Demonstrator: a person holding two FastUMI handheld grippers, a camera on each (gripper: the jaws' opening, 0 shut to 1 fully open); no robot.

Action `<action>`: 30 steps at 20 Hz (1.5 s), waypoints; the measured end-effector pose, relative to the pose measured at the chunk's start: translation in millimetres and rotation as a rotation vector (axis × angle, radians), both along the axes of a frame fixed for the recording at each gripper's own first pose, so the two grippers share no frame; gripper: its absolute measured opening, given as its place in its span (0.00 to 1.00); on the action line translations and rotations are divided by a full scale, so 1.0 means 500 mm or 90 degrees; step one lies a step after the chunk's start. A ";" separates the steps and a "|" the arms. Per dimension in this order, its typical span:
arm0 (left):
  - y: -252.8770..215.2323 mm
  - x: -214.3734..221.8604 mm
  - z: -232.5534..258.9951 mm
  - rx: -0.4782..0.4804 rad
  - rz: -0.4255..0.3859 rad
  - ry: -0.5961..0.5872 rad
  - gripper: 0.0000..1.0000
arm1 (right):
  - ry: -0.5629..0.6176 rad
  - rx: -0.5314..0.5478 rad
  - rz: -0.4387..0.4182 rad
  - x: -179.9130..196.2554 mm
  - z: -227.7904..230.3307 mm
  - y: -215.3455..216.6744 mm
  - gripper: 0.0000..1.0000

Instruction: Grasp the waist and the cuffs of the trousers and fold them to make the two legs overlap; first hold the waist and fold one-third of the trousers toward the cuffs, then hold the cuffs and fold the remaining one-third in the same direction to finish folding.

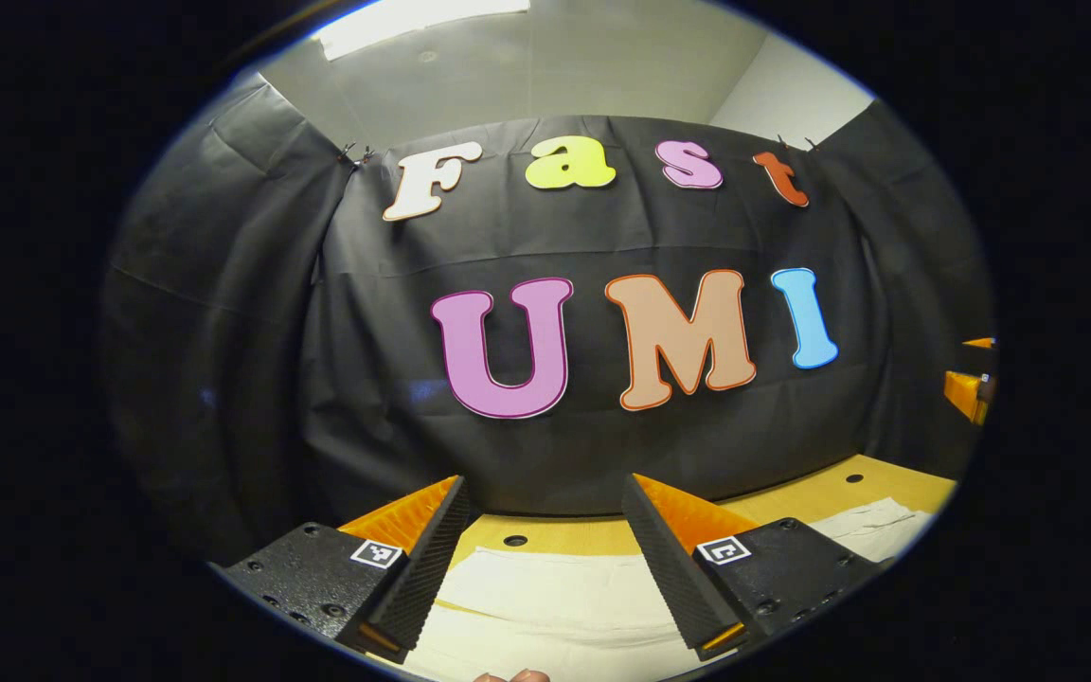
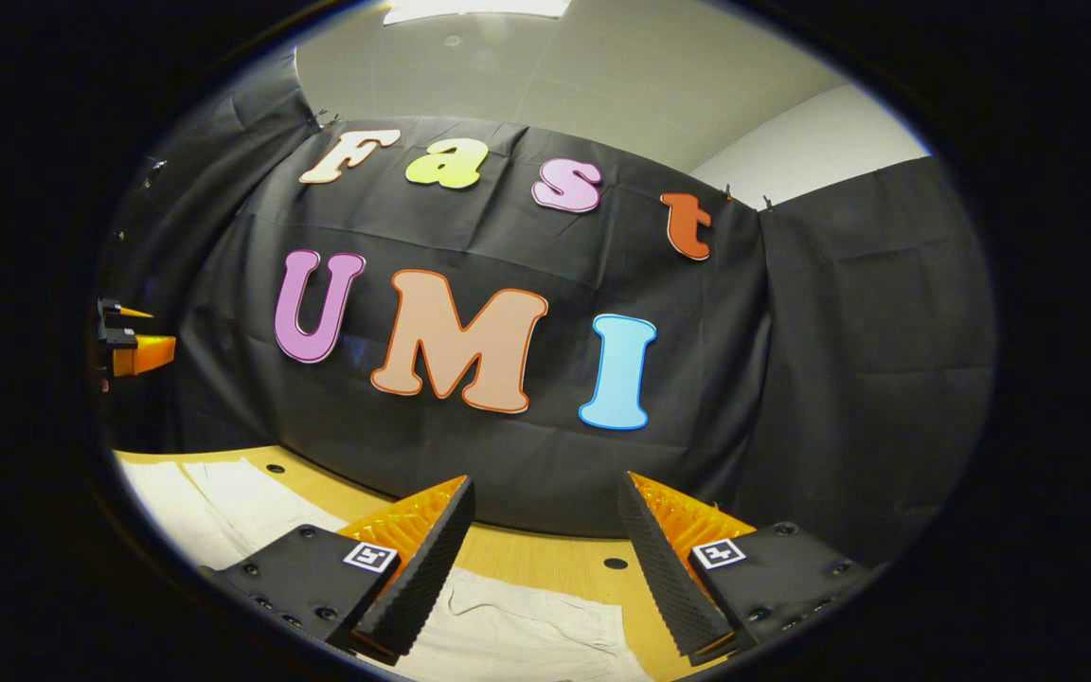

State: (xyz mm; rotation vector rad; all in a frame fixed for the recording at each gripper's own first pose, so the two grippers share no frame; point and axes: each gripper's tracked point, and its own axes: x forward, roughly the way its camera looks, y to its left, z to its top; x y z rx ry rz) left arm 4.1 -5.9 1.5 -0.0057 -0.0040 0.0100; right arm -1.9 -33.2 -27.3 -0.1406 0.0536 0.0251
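cream soft cloth trousers (image 1: 555,597) flat on wooden worktop (image 1: 830,493) | light, limp; pinch waist and cuff edges | left gripper (image 1: 545,559) wide, empty | right gripper (image 2: 541,559) wide, empty

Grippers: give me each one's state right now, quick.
Left gripper: open, fingers apart above the pale trousers, holding nothing.
Right gripper: open, fingers apart above the trousers, holding nothing.

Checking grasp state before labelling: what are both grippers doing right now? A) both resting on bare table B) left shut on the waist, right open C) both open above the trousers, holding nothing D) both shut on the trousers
C: the left gripper and the right gripper have fingers spread wide, with the pale trousers lying on the table in the gap, ungripped.
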 end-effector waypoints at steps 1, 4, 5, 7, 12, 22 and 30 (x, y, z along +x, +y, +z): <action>-0.001 0.002 -0.005 -0.001 0.000 0.003 0.96 | 0.009 -0.019 0.005 -0.004 -0.013 -0.007 0.97; -0.003 0.005 -0.009 -0.006 0.001 0.007 0.96 | 0.046 -0.074 0.004 -0.026 -0.066 -0.053 0.97; -0.002 0.006 -0.014 -0.005 0.002 0.009 0.96 | 0.059 -0.086 -0.002 -0.036 -0.080 -0.071 0.97; -0.004 0.009 -0.020 -0.002 0.002 0.014 0.96 | 0.078 -0.123 -0.017 -0.052 -0.106 -0.112 0.97; -0.012 0.015 -0.033 -0.007 -0.002 0.022 0.96 | 0.132 -0.238 0.006 -0.102 -0.188 -0.159 0.98; -0.018 0.007 -0.062 -0.001 0.005 0.046 0.97 | 0.242 -0.477 0.186 -0.211 -0.382 -0.158 0.97; -0.021 -0.006 -0.082 0.017 0.017 0.071 0.96 | 0.344 -0.584 0.352 -0.286 -0.540 -0.140 1.00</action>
